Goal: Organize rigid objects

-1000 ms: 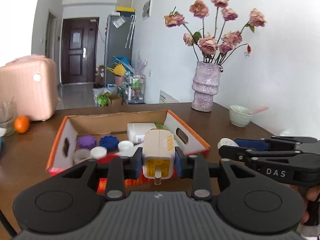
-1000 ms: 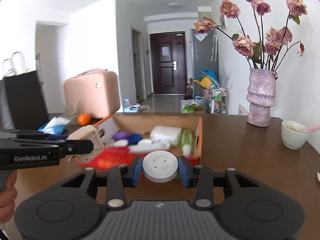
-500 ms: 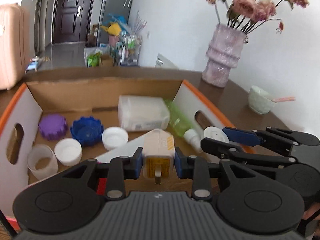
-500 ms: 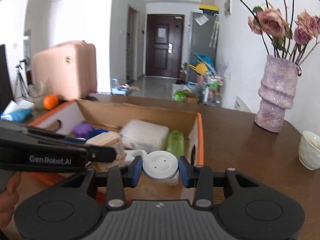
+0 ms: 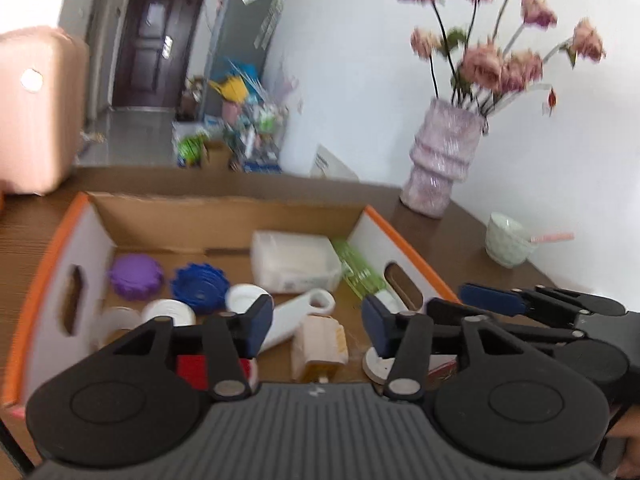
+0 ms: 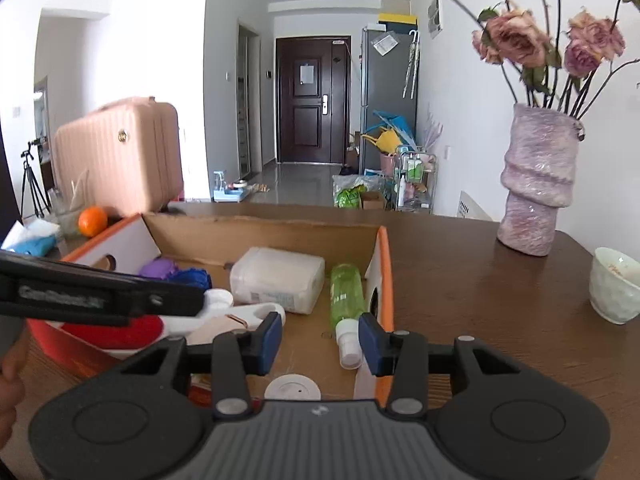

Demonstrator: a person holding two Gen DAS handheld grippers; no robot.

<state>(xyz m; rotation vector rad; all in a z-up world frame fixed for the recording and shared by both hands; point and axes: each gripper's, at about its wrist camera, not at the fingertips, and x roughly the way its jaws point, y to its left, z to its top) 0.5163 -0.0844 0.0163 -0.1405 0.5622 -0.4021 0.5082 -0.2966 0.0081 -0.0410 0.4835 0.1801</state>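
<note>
We let both claws part over the orange-edged cardboard box (image 5: 224,216): the left claw (image 5: 318,322) is opening, empty, the beige plug adapter (image 5: 320,346) below it; the right claw (image 6: 320,338) is opening, empty, above the white round disc (image 6: 293,388). We should lift straight up, clear of the box walls.

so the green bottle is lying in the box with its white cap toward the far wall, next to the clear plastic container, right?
Not quite. The green bottle does lie in the cardboard box beside the clear plastic container, but the right wrist view shows its white cap pointing toward the near side, not the far wall.
</note>
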